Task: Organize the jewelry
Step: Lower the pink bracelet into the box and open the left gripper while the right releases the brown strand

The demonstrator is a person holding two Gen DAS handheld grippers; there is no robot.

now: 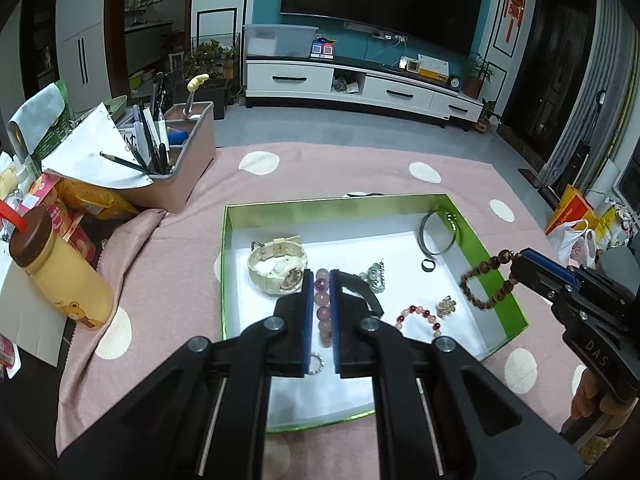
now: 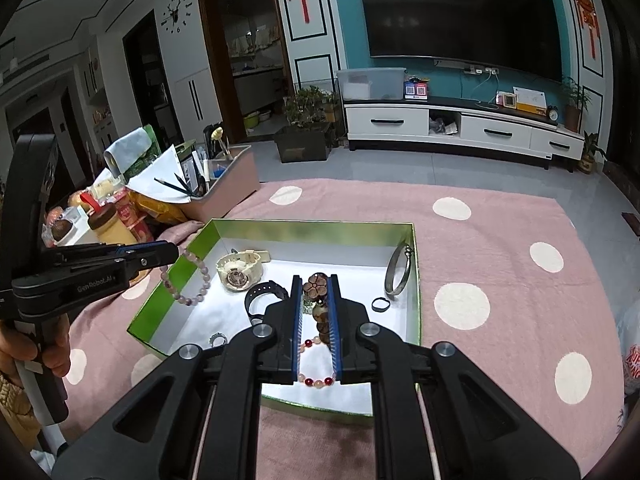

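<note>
A green box with a white floor (image 1: 494, 316) (image 2: 276, 227) lies on the pink dotted cloth. In it are a cream watch (image 1: 276, 266) (image 2: 240, 270), a black watch (image 2: 264, 296), a silver bangle (image 1: 438, 232) (image 2: 397, 272), a small black ring (image 1: 428, 266) (image 2: 380, 304), a red-and-pink bead bracelet (image 1: 420, 316) (image 2: 316, 380), a pale bead cluster (image 1: 374, 276) and a small silver ring (image 1: 315, 362) (image 2: 218, 339). My left gripper (image 1: 322, 280) (image 2: 174, 254) is shut on a pink-purple bead bracelet (image 1: 323, 312) (image 2: 192, 284) above the box's left part. My right gripper (image 2: 316, 280) (image 1: 518, 262) is shut on a brown wooden bead bracelet (image 2: 318, 284) (image 1: 484, 280) above the box's right wall.
A pink desk organiser with pencils (image 1: 188, 152) (image 2: 232, 184) stands at the cloth's far left. A yellow bottle with a brown cap (image 1: 60, 276) (image 2: 114, 228) and snack packets (image 1: 96, 200) crowd the left side. A TV cabinet (image 1: 360, 84) stands beyond the floor.
</note>
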